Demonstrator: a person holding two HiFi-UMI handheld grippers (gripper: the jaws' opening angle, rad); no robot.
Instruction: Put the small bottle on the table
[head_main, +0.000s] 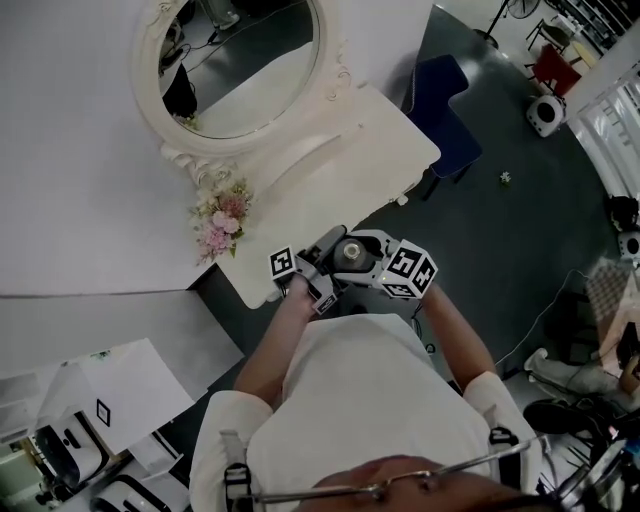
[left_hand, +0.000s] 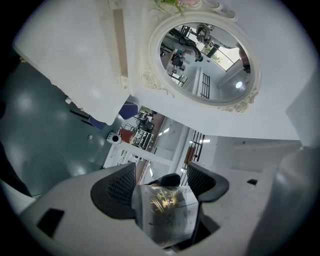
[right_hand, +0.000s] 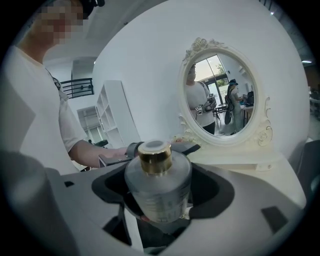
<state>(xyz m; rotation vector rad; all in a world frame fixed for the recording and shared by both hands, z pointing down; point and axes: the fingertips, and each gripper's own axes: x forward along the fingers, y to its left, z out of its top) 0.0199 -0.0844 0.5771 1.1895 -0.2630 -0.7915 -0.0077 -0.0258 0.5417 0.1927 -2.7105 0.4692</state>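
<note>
A small clear glass bottle (head_main: 350, 252) with a gold cap (right_hand: 155, 157) and fine print on its body (right_hand: 158, 195) is held in the air at the front edge of the white dressing table (head_main: 330, 170). In the head view both grippers meet round it, the left gripper (head_main: 325, 248) from the left and the right gripper (head_main: 368, 250) from the right. In the left gripper view the bottle (left_hand: 167, 210) fills the gap of the left gripper (left_hand: 162, 175). The right gripper (right_hand: 160, 180) clasps the body below the cap. The left gripper's dark fingers (right_hand: 120, 158) show just behind the bottle.
An oval mirror (head_main: 235, 60) in an ornate white frame stands at the back of the table, with pink flowers (head_main: 222, 218) at its base. A blue chair (head_main: 445, 110) sits on the dark floor (head_main: 520, 250) to the right. White boxes (head_main: 100, 400) lie at the lower left.
</note>
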